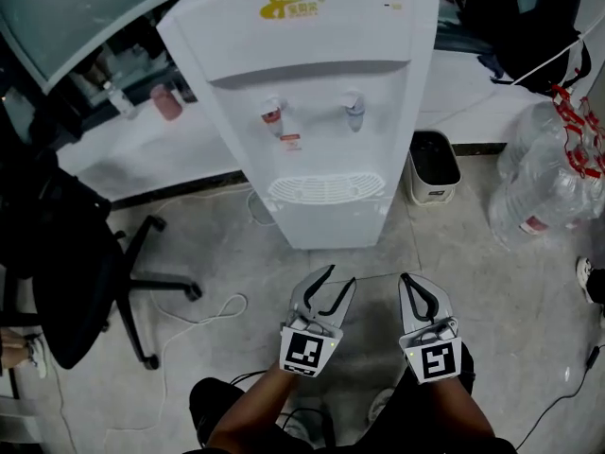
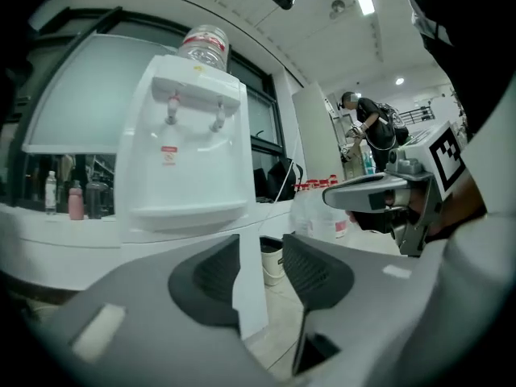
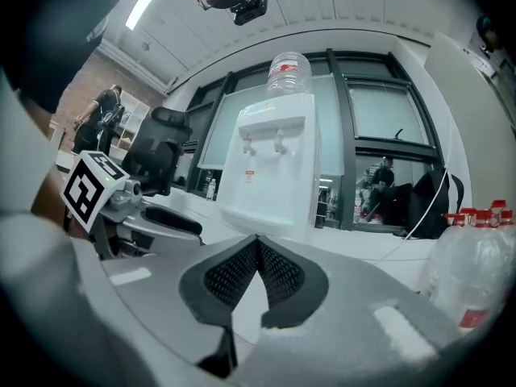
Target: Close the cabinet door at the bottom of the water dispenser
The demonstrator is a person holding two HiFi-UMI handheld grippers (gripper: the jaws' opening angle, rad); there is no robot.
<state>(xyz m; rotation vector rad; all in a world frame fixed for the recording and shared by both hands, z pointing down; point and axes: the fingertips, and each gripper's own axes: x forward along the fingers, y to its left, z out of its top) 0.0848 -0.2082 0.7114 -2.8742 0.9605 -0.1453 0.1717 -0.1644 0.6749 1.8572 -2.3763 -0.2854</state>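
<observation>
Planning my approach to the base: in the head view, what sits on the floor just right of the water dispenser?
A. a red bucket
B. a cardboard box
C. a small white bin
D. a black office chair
C: the small white bin stands on the floor at the right side of the water dispenser; the black office chair is at its left.

One water dispenser (image 1: 312,83) stands far, bearing two taps (image 1: 272,113). One white bin (image 1: 434,166) sits right, one black chair (image 1: 66,253) left. Two grippers near: left gripper (image 1: 338,279), right gripper (image 1: 410,283).
</observation>
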